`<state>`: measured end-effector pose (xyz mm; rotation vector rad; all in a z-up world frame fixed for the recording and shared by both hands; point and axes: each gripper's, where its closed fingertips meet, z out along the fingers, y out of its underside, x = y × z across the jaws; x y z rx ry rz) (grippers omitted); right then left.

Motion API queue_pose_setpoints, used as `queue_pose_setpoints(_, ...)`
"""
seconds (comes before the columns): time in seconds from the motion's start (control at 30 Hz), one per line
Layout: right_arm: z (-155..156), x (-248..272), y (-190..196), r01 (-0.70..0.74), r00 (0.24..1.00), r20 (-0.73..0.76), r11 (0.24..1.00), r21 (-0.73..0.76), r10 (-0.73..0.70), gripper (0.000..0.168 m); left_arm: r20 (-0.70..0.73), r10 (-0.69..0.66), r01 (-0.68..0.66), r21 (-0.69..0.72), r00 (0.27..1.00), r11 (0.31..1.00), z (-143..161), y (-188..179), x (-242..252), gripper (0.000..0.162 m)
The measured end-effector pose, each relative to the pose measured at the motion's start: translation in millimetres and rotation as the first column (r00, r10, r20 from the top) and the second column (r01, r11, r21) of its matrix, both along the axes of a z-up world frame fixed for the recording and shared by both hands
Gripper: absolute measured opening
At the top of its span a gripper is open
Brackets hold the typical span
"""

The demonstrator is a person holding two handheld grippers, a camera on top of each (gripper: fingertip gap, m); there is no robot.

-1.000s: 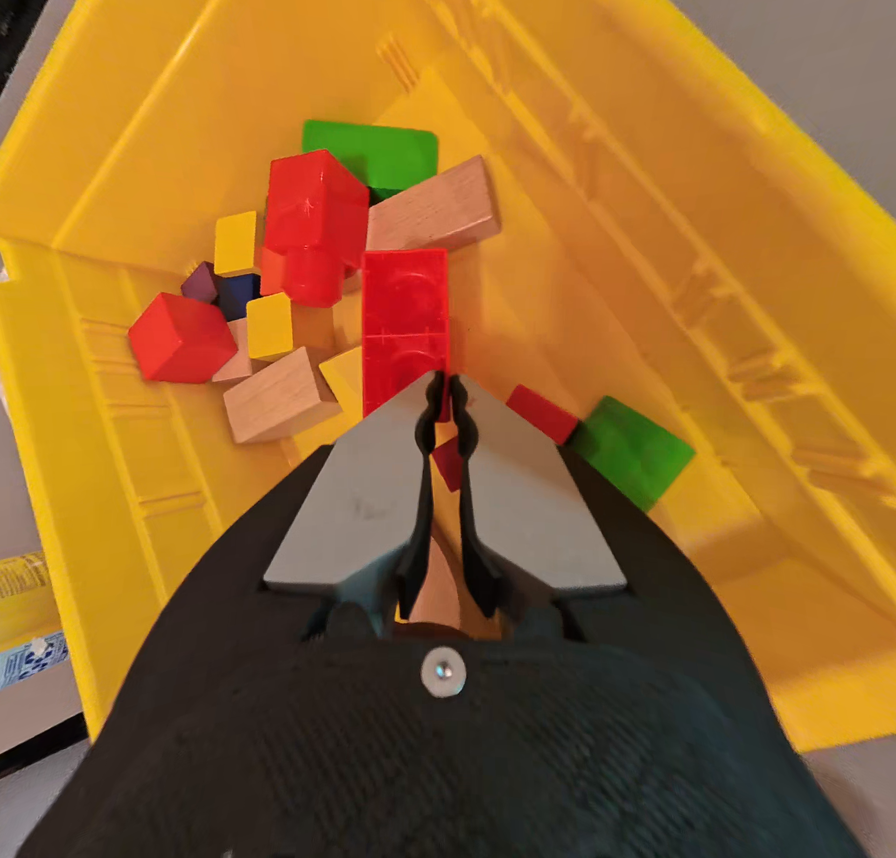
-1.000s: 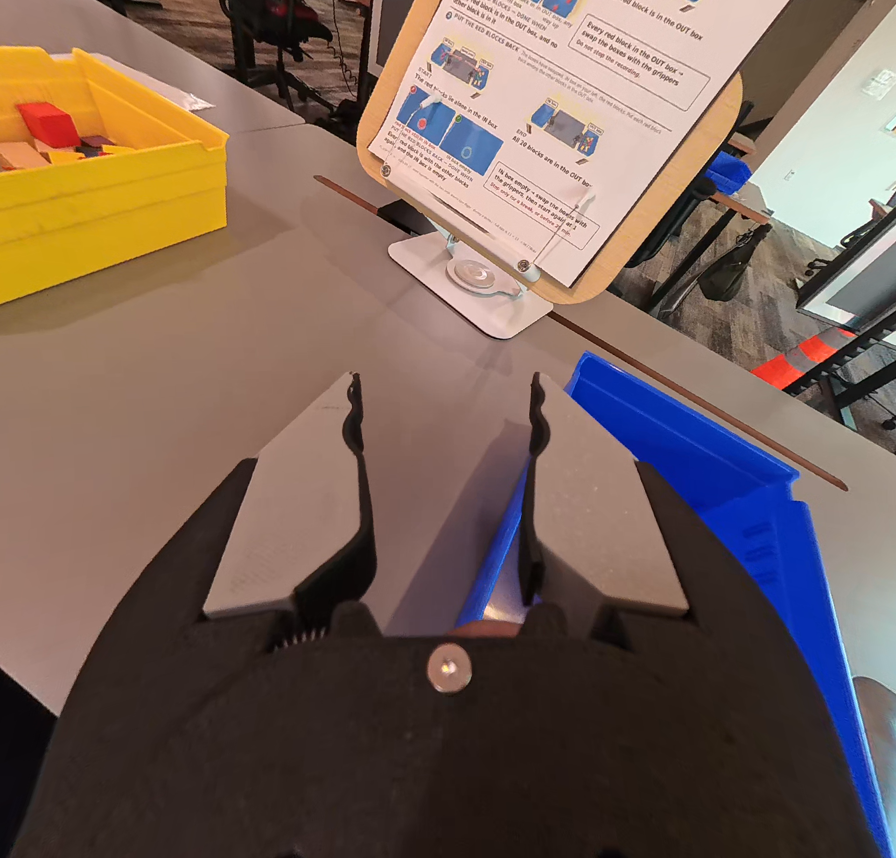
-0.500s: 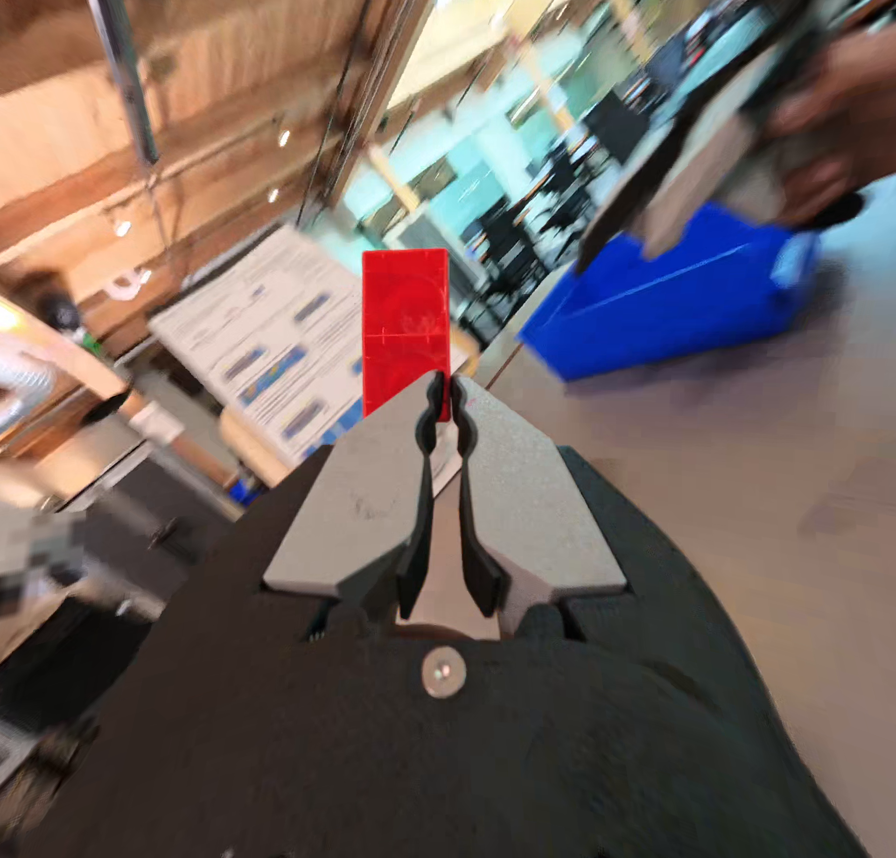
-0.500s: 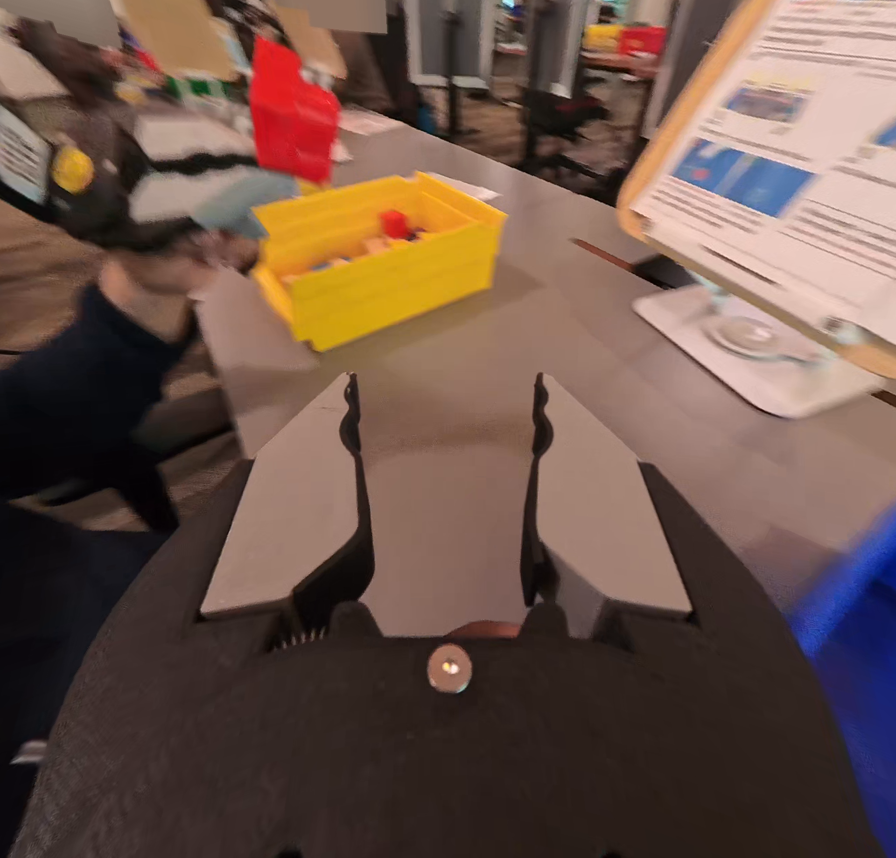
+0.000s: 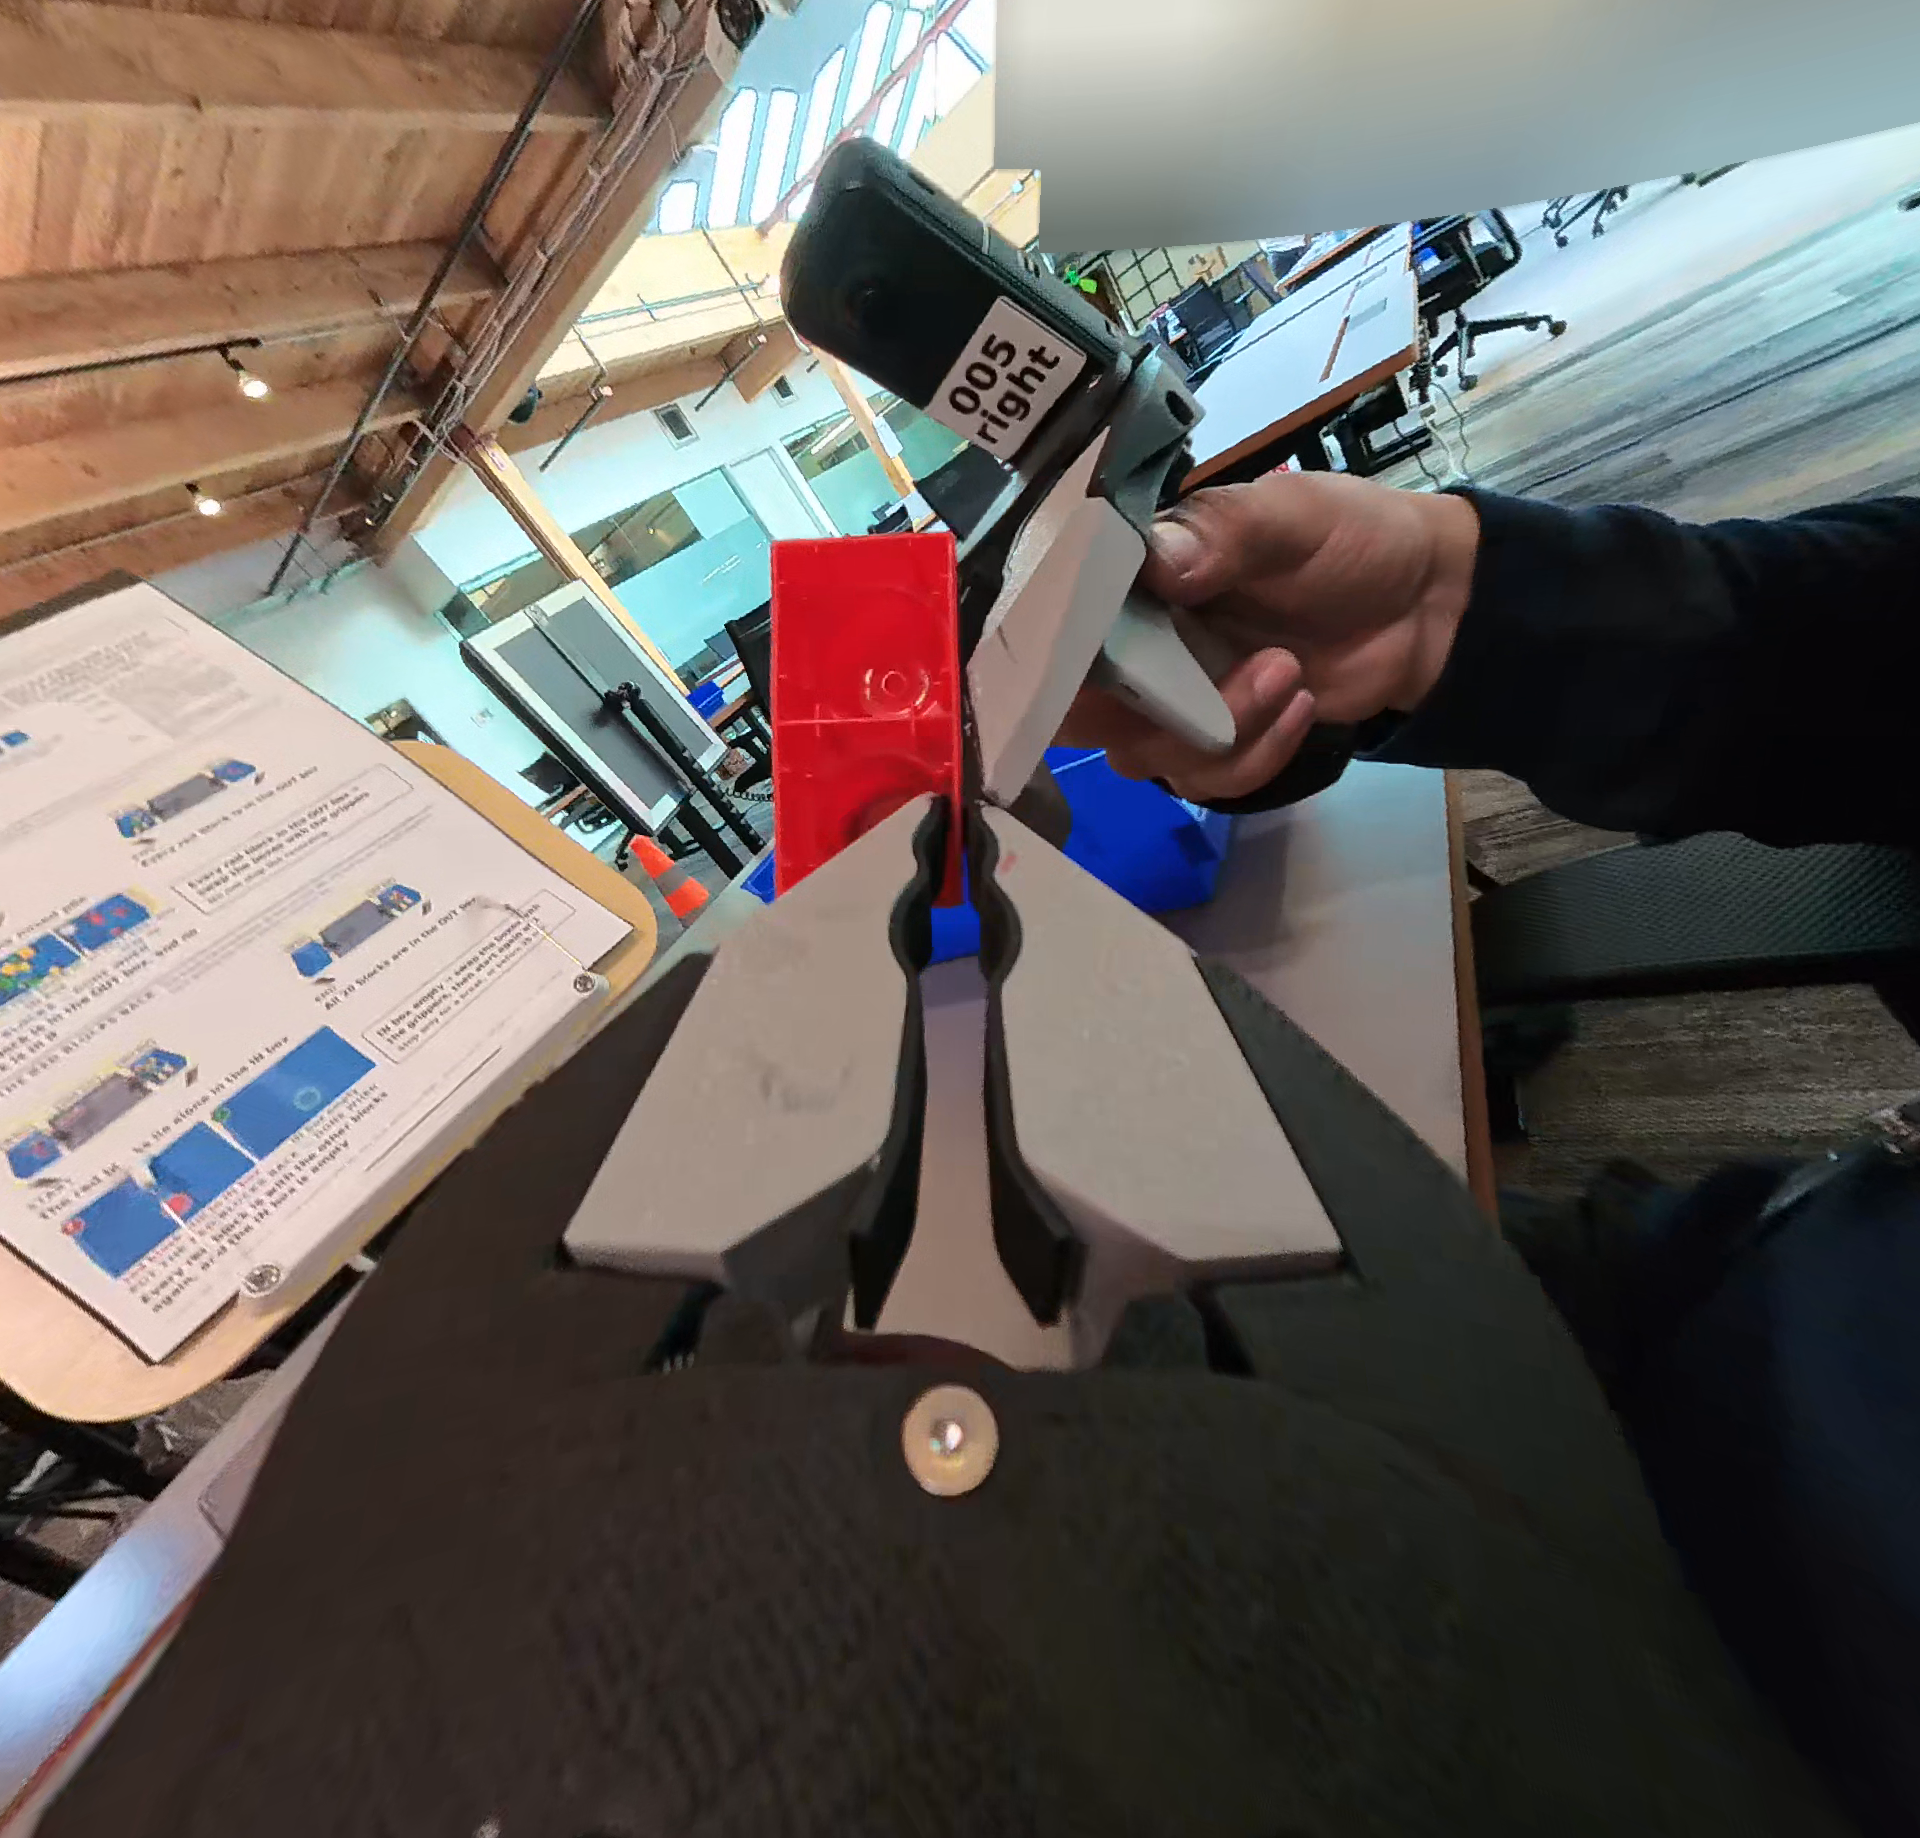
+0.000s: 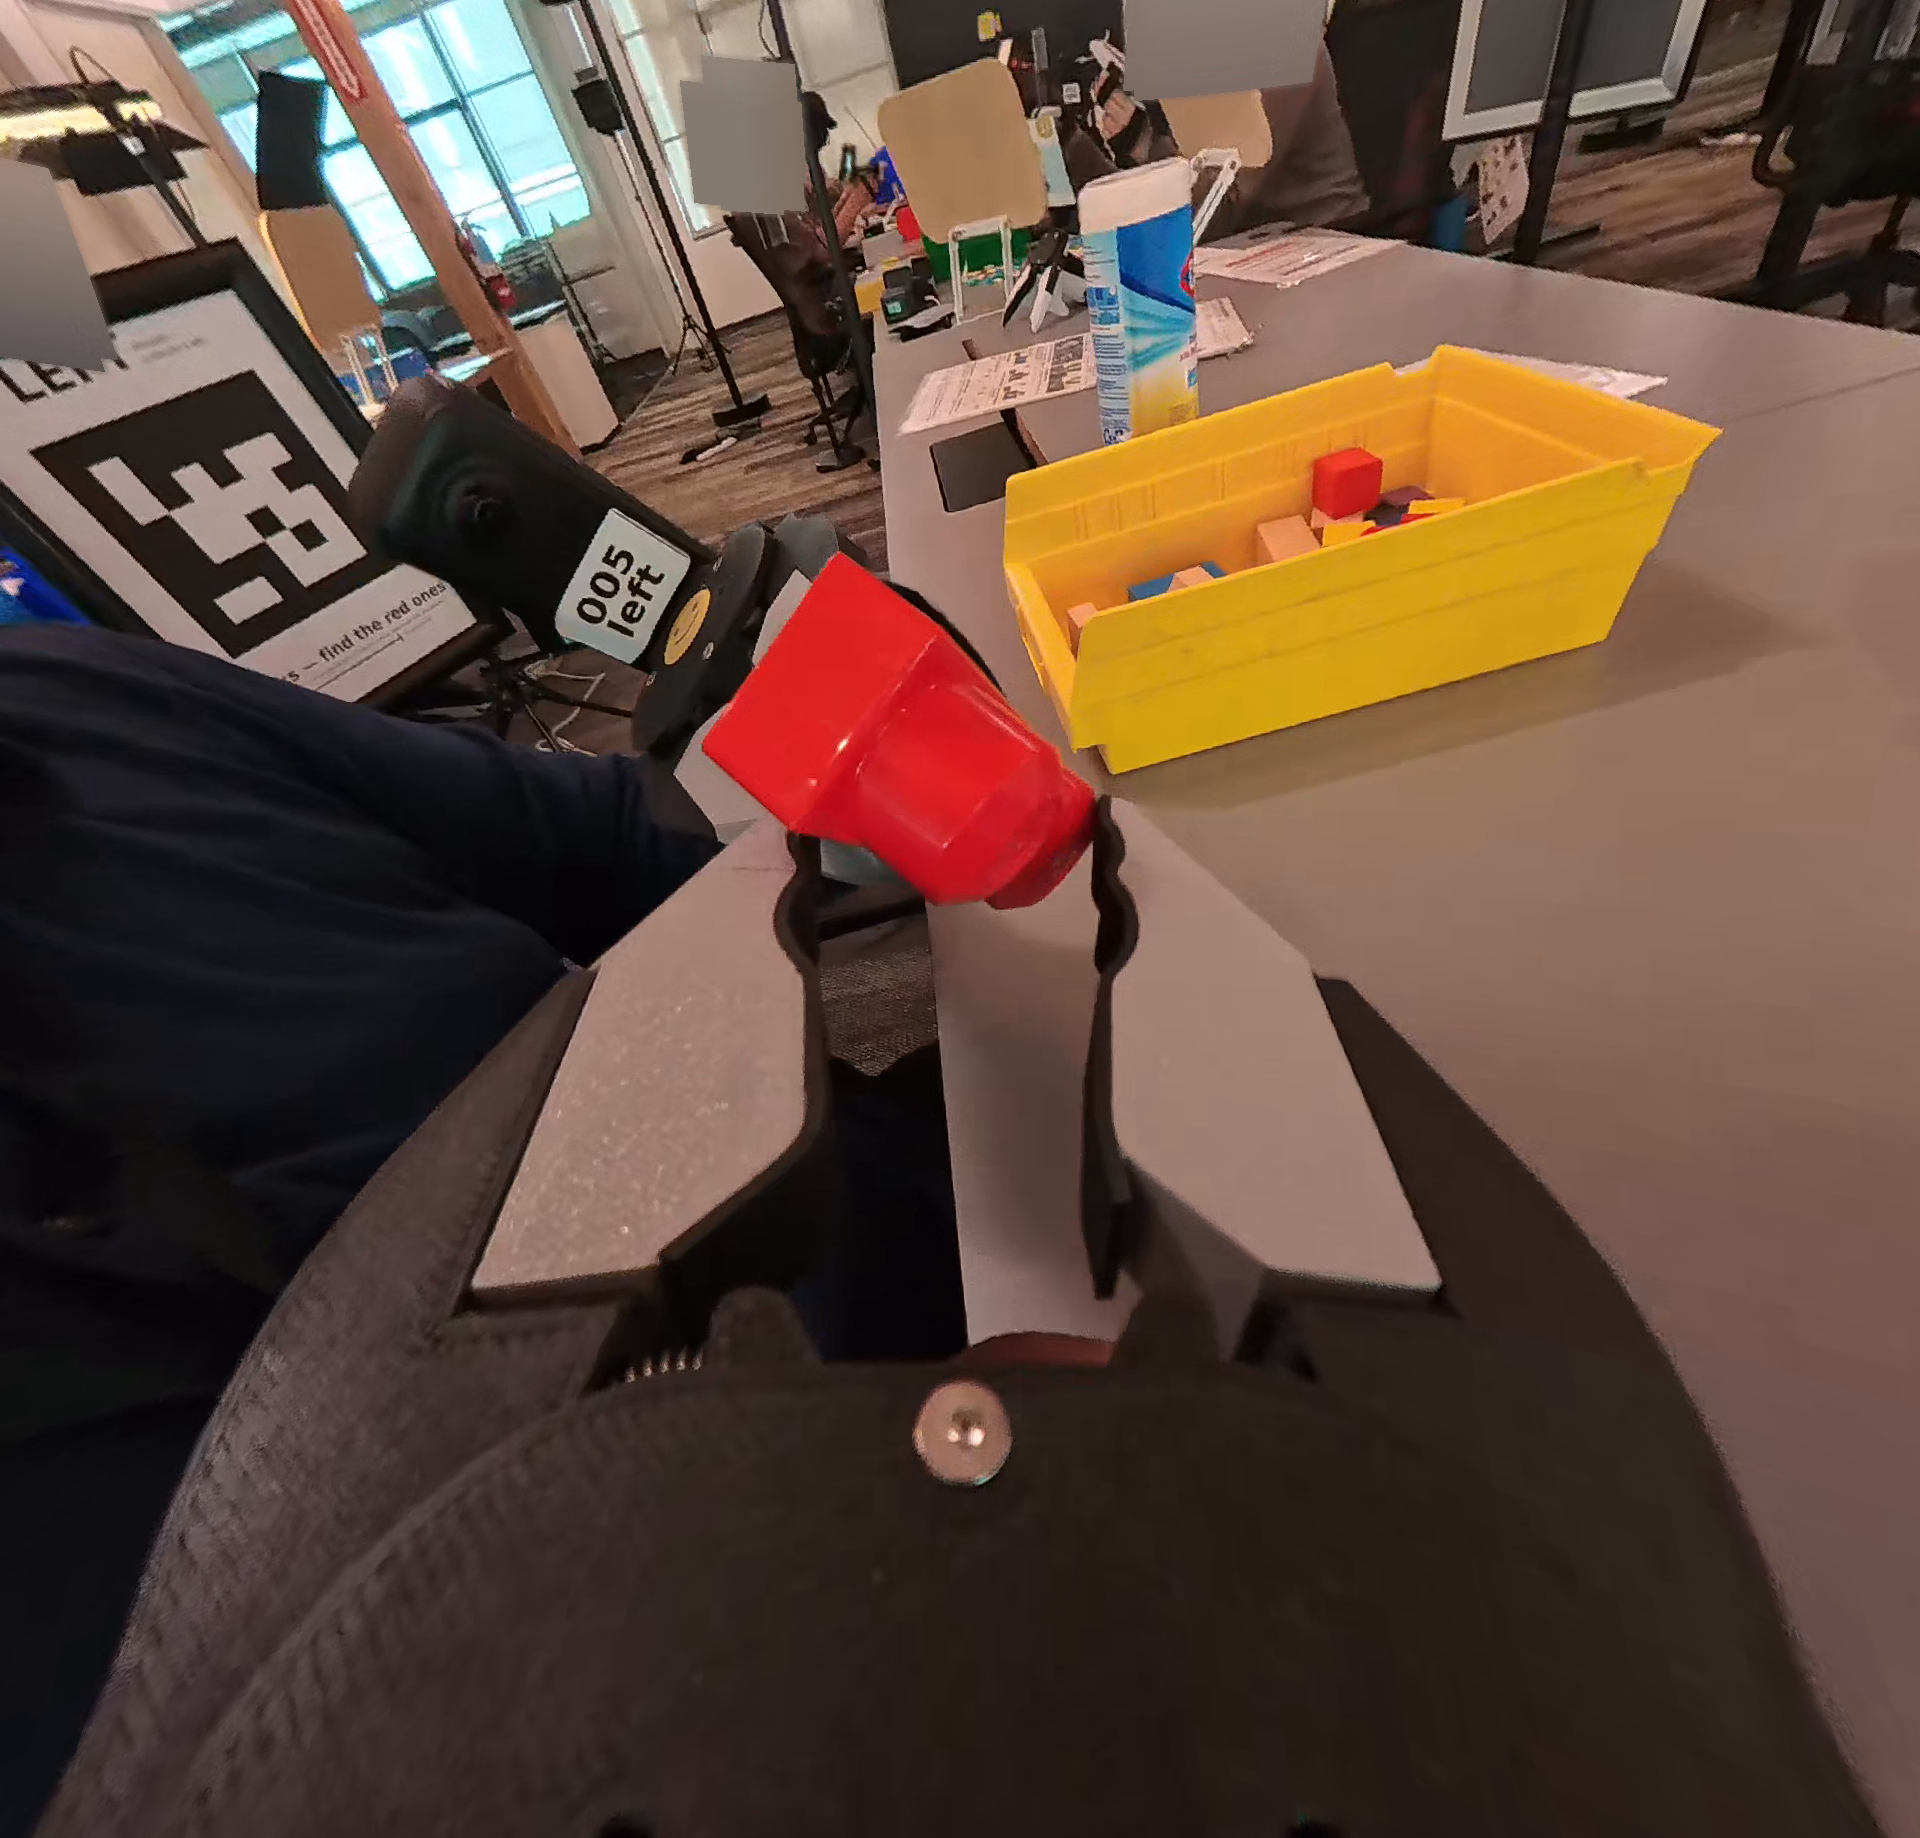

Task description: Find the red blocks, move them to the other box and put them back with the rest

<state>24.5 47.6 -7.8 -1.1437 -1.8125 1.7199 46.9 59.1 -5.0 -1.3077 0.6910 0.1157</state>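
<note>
My left gripper (image 5: 954,832) is shut on one edge of a red plastic block (image 5: 862,718) and holds it upright in the air, away from the boxes. My right gripper (image 6: 945,853) is open, facing the left one, and the block's round end (image 6: 904,770) lies between its fingertips. One right finger (image 5: 1049,645) lies against the block's side. The yellow box (image 6: 1351,625) stands on the table with a red cube (image 6: 1345,482) and several wooden and coloured blocks. The blue box (image 5: 1122,853) shows behind the block.
An instruction board (image 5: 260,957) stands on the left. A person's hand (image 5: 1320,625) and dark sleeve hold the right gripper. A wipes canister (image 6: 1138,302) stands behind the yellow box. A marker sign (image 6: 197,510) is off the grey table (image 6: 1558,957).
My left gripper lifted the red block out of the yellow box and swung it up to the right gripper. My right gripper turned from the blue box to meet it, still open.
</note>
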Motion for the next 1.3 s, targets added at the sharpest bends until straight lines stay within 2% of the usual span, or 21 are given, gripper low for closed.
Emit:
queue_pose_setpoints(0.07,0,-2,6,0.014,1.000,0.005,1.000,-0.020,-0.014,0.046,0.010,0.019,-0.019,-0.001,1.000,1.000,-1,3,-5,0.007)
queue_pose_setpoints(0.13,2,-2,18,0.051,0.999,-0.006,0.999,-0.019,-0.051,0.031,0.009,0.051,-0.051,-0.008,0.999,0.999,-2,6,-12,0.013)
queue_pose_setpoints(0.2,3,1,31,0.083,0.997,-0.002,0.997,0.001,-0.083,0.024,0.032,0.055,-0.053,-0.060,0.998,0.997,-6,10,-15,0.006)
queue_pose_setpoints(0.33,6,-5,49,0.162,0.987,-0.013,0.986,-0.049,-0.162,0.025,0.136,0.067,-0.053,-0.106,0.988,0.993,-4,28,-22,0.004)
queue_pose_setpoints(0.43,2,-8,55,0.154,0.988,0.014,0.984,-0.092,-0.153,0.025,0.188,0.025,0.002,-0.143,0.982,0.990,-8,31,-22,0.005)
queue_pose_setpoints(0.53,-4,-11,54,0.148,0.989,0.031,0.985,-0.093,-0.145,0.025,0.143,0.050,-0.029,-0.145,0.988,0.989,-14,30,-27,0.004)
queue_pose_setpoints(0.83,-18,-13,47,0.099,0.992,0.081,0.992,-0.084,-0.092,0.026,0.050,0.001,0.010,-0.225,0.999,0.974,-28,21,-26,0.004)
queue_pose_setpoints(0.93,-20,-16,45,0.094,0.993,0.076,0.991,-0.093,-0.087,0.031,0.043,-0.025,0.036,-0.257,0.999,0.966,-31,17,-24,0.004)
queue_pose_setpoints(1.07,-11,-19,42,0.079,0.997,0.033,0.986,-0.145,-0.075,0.049,0.112,-0.109,0.139,-0.310,0.988,0.940,-33,9,-16,0.003)
queue_pose_setpoints(1.13,-8,-17,35,0.040,0.999,0.022,0.986,-0.163,-0.037,0.060,0.105,-0.123,0.151,-0.323,0.987,0.934,-38,10,-11,0.003)
queue_pose_setpoints(1.23,-15,-17,26,0.018,0.999,0.029,0.994,-0.109,-0.015,0.034,0.062,-0.118,0.132,-0.360,0.991,0.924,-52,13,-3,0.004)
queue_pose_setpoints(1.3,-20,-21,28,0.059,0.997,0.049,0.996,-0.072,-0.055,0.035,0.053,-0.087,0.100,-0.367,0.995,0.925,-55,16,-6,0.004)
